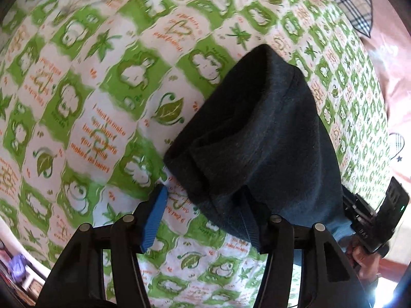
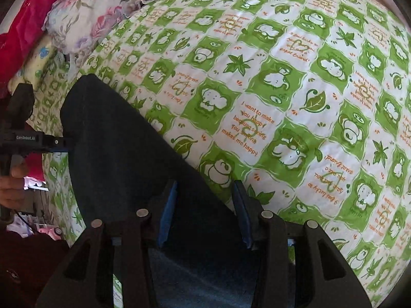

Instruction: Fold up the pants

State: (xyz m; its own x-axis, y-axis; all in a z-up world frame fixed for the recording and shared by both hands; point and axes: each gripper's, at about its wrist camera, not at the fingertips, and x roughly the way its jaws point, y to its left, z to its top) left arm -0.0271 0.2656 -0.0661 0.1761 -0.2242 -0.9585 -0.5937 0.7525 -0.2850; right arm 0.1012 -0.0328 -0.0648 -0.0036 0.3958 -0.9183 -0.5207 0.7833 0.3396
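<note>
The dark navy pants lie bunched and folded on a green and white patterned bedspread. My left gripper is open; its right finger is under the cloth edge and its left blue pad is bare over the bedspread. In the right wrist view the pants stretch from far left down between my fingers. My right gripper is open with the pants cloth lying between its blue pads. Each gripper shows in the other's view: the right one, the left one.
A floral pillow and a red blanket lie at the bed's far left. A pink sheet with a plaid leaf patch borders the bedspread. The bedspread extends to the right.
</note>
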